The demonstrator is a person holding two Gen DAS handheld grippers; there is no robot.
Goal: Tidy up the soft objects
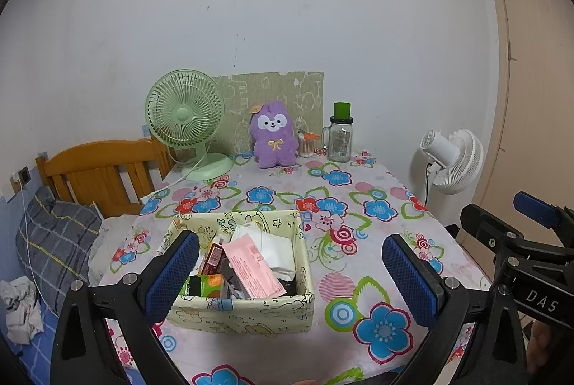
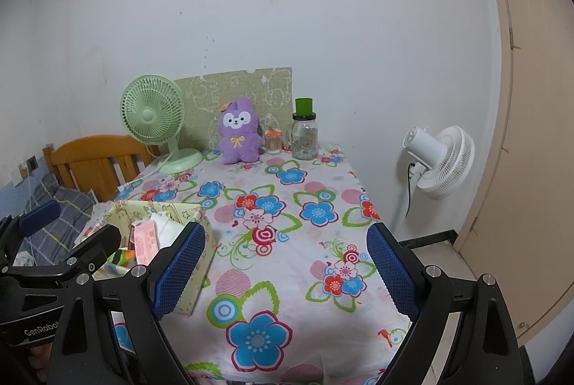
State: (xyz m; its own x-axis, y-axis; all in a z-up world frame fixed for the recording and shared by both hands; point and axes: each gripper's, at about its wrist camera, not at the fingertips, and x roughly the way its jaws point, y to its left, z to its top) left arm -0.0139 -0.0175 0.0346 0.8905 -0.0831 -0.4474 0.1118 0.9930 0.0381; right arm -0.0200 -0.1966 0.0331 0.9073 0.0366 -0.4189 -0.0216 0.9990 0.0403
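1. The left tongs [image 1: 290, 272] are standing wide apart at the bottom of the left wrist view, gripping nothing, with their blue pads [image 1: 172, 275] framing a yellow patterned box [image 1: 251, 311].
2. The box is sitting on the flowered worktop [image 1: 358, 202] in the lower middle of that view, holding a pink packet [image 1: 256, 268], white paper [image 1: 271, 243] and a green packet [image 1: 208, 284].
3. The right tongs [image 2: 287, 272] are also spread wide in the lower part of the right wrist view, holding nothing, hovering over bare cloth just to the right of the box [image 2: 193, 291].
4. The purple plush toy [image 1: 274, 139] is sitting upright at the far edge of the worktop, in the centre of the frame, well apart from both tongs.
5. A green fan [image 1: 186, 119] is standing to the left of the toy, and a glass jar [image 1: 339, 141] with a green cup on its lid is standing to the right.
6. A white fan [image 1: 453, 161] is standing beyond the worktop at the right of the frame.
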